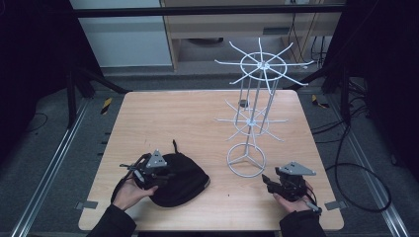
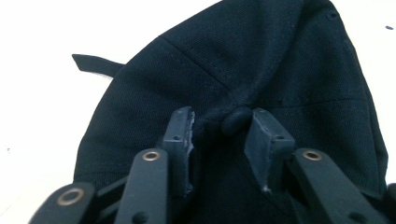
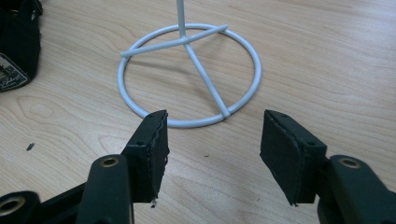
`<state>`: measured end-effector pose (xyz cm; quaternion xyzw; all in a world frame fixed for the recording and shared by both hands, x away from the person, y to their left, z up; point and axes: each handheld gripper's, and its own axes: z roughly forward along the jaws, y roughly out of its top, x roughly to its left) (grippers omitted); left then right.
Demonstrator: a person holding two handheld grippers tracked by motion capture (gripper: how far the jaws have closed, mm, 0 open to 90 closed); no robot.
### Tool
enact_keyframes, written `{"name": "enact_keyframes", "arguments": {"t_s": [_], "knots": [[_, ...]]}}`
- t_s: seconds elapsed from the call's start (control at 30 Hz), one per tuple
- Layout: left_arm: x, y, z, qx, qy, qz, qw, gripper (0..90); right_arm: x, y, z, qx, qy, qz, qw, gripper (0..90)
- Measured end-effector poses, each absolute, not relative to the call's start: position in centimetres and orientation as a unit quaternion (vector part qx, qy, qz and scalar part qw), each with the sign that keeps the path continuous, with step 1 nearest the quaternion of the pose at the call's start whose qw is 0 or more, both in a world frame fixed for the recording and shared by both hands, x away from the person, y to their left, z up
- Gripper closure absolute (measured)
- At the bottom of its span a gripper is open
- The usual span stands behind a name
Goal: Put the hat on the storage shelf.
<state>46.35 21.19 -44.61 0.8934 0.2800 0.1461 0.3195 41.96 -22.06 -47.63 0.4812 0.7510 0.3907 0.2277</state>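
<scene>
1. The left gripper (image 2: 219,135) sits on the crown of the black cap (image 2: 261,70), its jaws parted by a narrow gap. They straddle the small fabric button (image 2: 235,120) at the cap's top; the right pad touches the button, and cloth bunches between the pads. Whether the pads already pinch the cloth, I cannot tell.
2. In the high view, the left gripper (image 1: 157,174) lies at the cap's nine o'clock edge, held by the person's left hand (image 1: 130,192).
3. The black cap (image 1: 184,181) rests on the wooden table (image 1: 163,118) at about seven o'clock from the table's centre, with its strap (image 1: 175,146) poking out at twelve o'clock.
4. The right gripper (image 3: 214,140) has its jaws wide apart and holds nothing. They hover just above the table.
5. The round base (image 3: 189,74) of the white wire stand (image 1: 257,98) lies just beyond those jaws at twelve o'clock, with the near rim between them.
6. In the high view, the right gripper (image 1: 271,183) is at four o'clock from the stand's base, well apart from the cap.
</scene>
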Motion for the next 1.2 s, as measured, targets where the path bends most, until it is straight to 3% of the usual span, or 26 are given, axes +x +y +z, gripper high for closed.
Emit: {"name": "enact_keyframes", "arguments": {"t_s": [0.23, 0.67, 0.9, 1.2], "knots": [[45.9, 21.9, -43.8, 0.876, 0.288, 0.138, 0.363, 70.3, 42.1, -22.2, -47.8, 0.48, 0.754, 0.385, 0.228, 42.3], [44.3, 23.6, -41.1, 0.816, 0.312, 0.148, 0.463, 72.2, 42.1, -22.5, -47.9, 0.484, 0.751, 0.386, 0.23, 42.1], [42.9, 25.2, -38.6, 0.736, 0.344, 0.178, 0.555, 72.1, 42.1, -22.7, -47.9, 0.487, 0.749, 0.385, 0.232, 41.4], [41.5, 26.2, -36.7, 0.678, 0.365, 0.202, 0.606, 72.2, 42.2, -22.8, -48.0, 0.489, 0.745, 0.386, 0.239, 40.7]]}}
